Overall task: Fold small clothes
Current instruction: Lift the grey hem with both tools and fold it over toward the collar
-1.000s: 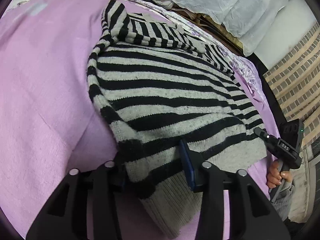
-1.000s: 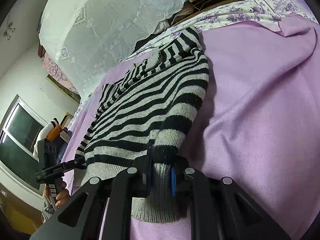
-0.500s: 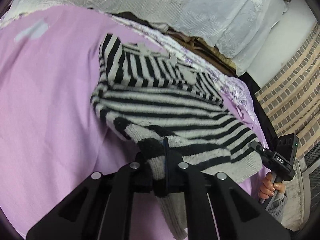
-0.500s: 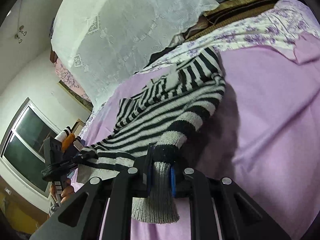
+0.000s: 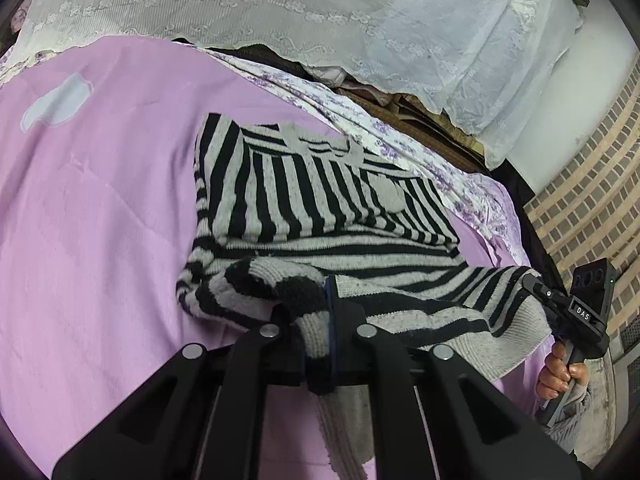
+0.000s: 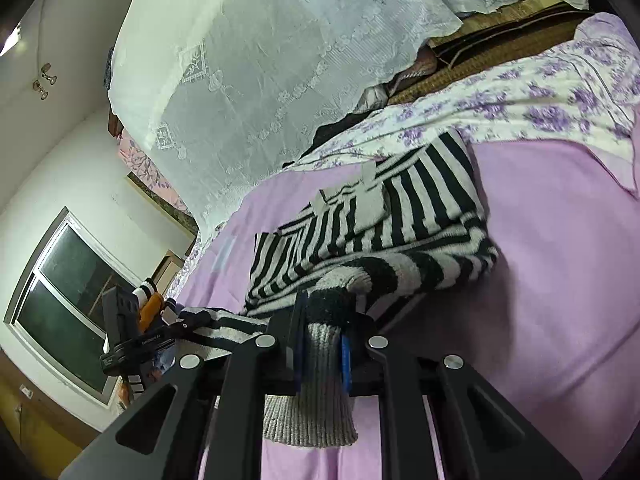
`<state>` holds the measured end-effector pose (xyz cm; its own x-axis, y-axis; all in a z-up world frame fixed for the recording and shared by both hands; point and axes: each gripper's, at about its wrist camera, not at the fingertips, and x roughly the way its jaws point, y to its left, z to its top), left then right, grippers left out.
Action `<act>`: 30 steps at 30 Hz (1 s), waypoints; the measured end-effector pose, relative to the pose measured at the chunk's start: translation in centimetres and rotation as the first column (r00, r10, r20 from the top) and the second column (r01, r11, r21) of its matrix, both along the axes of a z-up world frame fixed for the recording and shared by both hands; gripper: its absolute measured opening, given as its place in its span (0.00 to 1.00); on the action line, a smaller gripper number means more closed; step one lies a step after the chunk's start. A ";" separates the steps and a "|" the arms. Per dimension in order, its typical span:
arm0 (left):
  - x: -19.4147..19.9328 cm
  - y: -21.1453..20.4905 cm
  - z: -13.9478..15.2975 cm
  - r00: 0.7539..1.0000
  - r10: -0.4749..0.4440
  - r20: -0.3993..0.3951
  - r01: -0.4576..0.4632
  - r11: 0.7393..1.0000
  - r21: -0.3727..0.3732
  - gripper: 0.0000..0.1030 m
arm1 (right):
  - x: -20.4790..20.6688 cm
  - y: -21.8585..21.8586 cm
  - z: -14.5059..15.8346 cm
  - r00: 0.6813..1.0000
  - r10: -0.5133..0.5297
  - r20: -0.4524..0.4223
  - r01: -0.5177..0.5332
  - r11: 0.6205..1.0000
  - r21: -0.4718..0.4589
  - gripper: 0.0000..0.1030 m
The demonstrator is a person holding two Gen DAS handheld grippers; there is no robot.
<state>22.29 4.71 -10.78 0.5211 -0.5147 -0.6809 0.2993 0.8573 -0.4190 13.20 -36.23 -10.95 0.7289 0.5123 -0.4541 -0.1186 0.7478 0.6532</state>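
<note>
Sweater: black-and-grey striped knit (image 5: 320, 200) lay on the pink bedspread (image 5: 100, 200); its near hem was raised off the bed at both corners, the far part flat with sleeves folded across it.
Left gripper: (image 5: 320, 320) jaws pressed together on a bunched striped corner of the hem; grey ribbing hung below the fingers.
Right gripper: (image 6: 322, 336) pinching the other corner, a dark band and grey ribbed cuff between blue pads (image 6: 346, 354); ribbing dangled beneath.
Hem between grippers: stretched, sagging slightly, clear of the bedspread.
Person: a hand (image 5: 560, 372) gripped the right gripper's handle at the left-wrist view's right edge.
Surroundings: floral sheet (image 6: 520, 96) beyond the sweater; white lace cover (image 5: 320, 8) over stacked items behind; brick-pattern wall (image 5: 592, 184) on one side, window (image 6: 68, 304) on the other.
</note>
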 end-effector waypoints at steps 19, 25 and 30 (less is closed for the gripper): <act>7.9 -0.7 1.4 0.998 0.061 0.000 -0.061 0.998 -0.027 0.06 | 9.4 -1.4 1.5 0.999 -0.036 0.012 0.036 0.997 0.073 0.14; 10.3 -0.5 0.9 0.996 0.083 -0.015 -0.083 0.996 -0.028 0.06 | 12.4 -1.7 1.0 0.999 -0.043 0.003 0.042 0.996 0.082 0.14; 12.5 -0.8 0.4 0.994 0.102 -0.026 -0.103 0.994 -0.023 0.06 | 15.2 -2.2 0.1 0.998 -0.057 -0.021 0.058 0.994 0.097 0.14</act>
<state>34.76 3.94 -10.42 0.5548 -0.4758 -0.6825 0.1994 0.8724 -0.4462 28.42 -38.45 -10.81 0.7505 0.5125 -0.4173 -0.0646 0.6853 0.7254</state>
